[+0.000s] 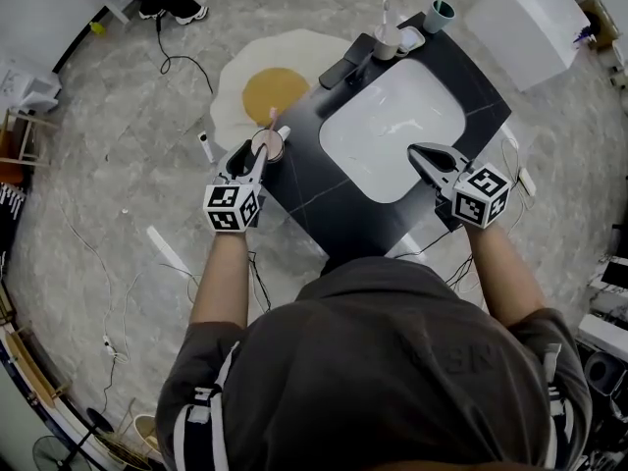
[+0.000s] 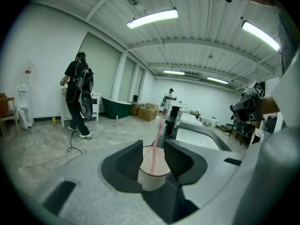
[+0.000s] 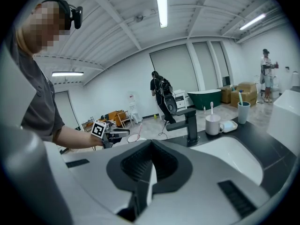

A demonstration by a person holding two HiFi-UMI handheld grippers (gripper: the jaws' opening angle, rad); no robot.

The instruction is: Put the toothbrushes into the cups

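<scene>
A pink cup (image 1: pixel 270 146) stands at the left corner of the black counter (image 1: pixel 304 180), with a pink toothbrush (image 1: pixel 272 118) upright in it. My left gripper (image 1: pixel 257 154) is right at the cup. In the left gripper view its jaws (image 2: pixel 153 146) stand open on either side of the cup (image 2: pixel 152 175), and the toothbrush (image 2: pixel 157 135) rises between them untouched. My right gripper (image 1: pixel 416 150) hovers over the near right rim of the white sink (image 1: pixel 392 126), shut with nothing in it (image 3: pixel 151 149). A white cup (image 1: pixel 386 39) and a teal cup (image 1: pixel 439 13) at the back each hold a toothbrush.
A black faucet (image 1: pixel 345 67) stands behind the sink, with a soap dish (image 1: pixel 411 37) between the back cups. An egg-shaped rug (image 1: pixel 265 86) and cables lie on the floor to the left. A white box (image 1: pixel 530 23) stands at the far right. A person (image 2: pixel 77 95) stands across the room.
</scene>
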